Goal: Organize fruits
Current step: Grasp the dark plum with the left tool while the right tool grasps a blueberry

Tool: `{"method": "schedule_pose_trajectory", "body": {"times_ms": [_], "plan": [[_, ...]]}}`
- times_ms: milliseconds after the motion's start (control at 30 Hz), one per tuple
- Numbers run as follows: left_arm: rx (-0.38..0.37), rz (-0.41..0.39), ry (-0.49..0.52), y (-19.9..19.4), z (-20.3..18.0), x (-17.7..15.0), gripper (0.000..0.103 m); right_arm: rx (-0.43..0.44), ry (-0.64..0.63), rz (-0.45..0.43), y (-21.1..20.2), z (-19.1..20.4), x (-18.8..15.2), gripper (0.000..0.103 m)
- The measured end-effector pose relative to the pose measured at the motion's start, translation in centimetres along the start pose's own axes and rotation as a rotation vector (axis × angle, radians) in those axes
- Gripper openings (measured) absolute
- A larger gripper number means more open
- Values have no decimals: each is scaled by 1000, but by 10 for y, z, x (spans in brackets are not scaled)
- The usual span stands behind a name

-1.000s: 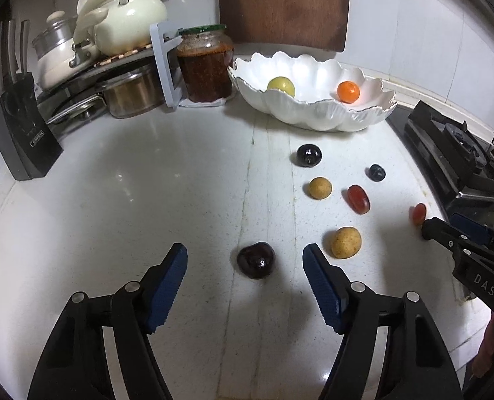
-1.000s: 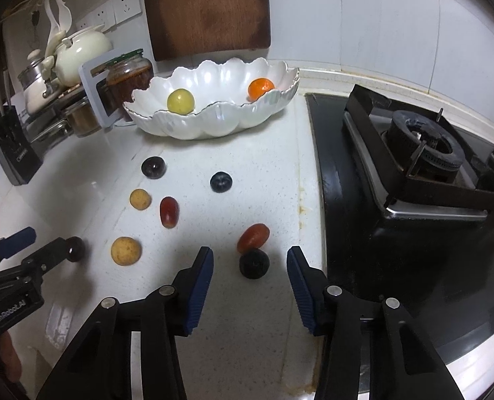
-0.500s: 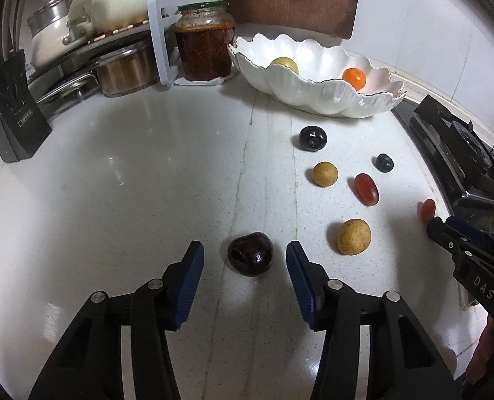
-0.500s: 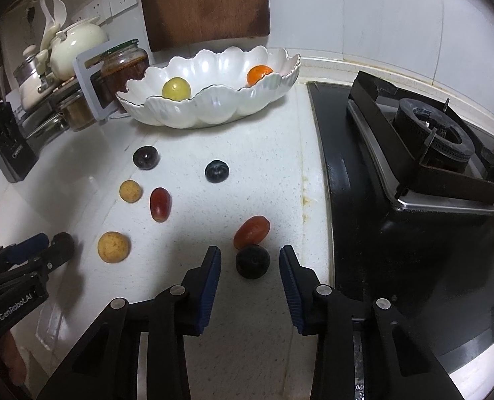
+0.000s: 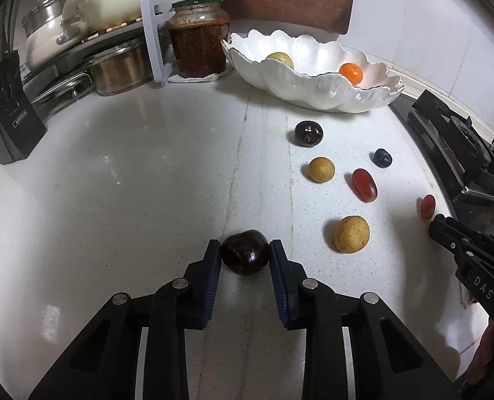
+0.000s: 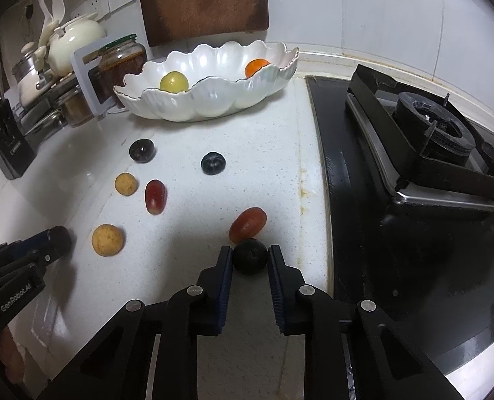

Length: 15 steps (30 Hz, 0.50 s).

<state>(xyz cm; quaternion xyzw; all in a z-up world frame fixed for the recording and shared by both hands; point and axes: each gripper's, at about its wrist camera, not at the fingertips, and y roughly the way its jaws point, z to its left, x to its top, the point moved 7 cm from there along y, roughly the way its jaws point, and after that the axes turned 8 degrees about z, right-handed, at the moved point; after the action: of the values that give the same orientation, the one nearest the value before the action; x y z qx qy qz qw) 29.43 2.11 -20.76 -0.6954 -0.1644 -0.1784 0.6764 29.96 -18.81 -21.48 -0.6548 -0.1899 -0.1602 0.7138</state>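
Loose on the bench (image 5: 130, 173): two dark cherries, the near one (image 5: 245, 252) and a far one (image 5: 308, 133); two tan round fruits (image 5: 352, 234) (image 5: 321, 169); two red oblong grapes (image 5: 364, 184) (image 6: 247, 224); two blackish-blue berries (image 6: 249, 256) (image 6: 213, 163). Inside the white scalloped bowl (image 5: 313, 91): one yellow-green fruit (image 6: 174, 82), one orange fruit (image 6: 256, 67).

White speckled stone bench, glossy, seamed down the middle. White tiled wall behind, with a wooden board (image 6: 203, 0) leaning on it. One jar of red-brown paste (image 5: 198, 38) left of the bowl, beside a rack of pots (image 5: 80, 43) and a black knife block (image 5: 7, 106). Black gas hob (image 6: 430, 153) along the right edge.

Left claw (image 5: 245, 256) closing, blue pads either side of the near cherry and touching it, cherry resting on the bench. Right claw (image 6: 249, 260) closing likewise, pinching the near berry, which sits on the bench just beside one red grape, close to the hob edge.
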Motion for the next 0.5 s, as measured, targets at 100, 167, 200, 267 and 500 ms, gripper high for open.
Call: {"method": "schedule_pose_trajectory", "body": {"times_ms": [100, 167, 200, 267, 500], "plan": [[-4, -10, 7, -5, -2, 0, 30, 3, -4, -11, -6, 1, 0, 23], [-12, -18, 9, -10, -3, 2, 30, 10, -3, -19, -11, 2, 1, 23], [-17, -22, 10, -13, -4, 2, 30, 13, -3, -23, -13, 2, 1, 23], [-23, -30, 12, -18, -6, 4, 30, 16, -4, -34, -19, 2, 3, 23], [-34, -72, 23, -39, -12, 13, 30, 31, -8, -77, -40, 4, 12, 23]]}}
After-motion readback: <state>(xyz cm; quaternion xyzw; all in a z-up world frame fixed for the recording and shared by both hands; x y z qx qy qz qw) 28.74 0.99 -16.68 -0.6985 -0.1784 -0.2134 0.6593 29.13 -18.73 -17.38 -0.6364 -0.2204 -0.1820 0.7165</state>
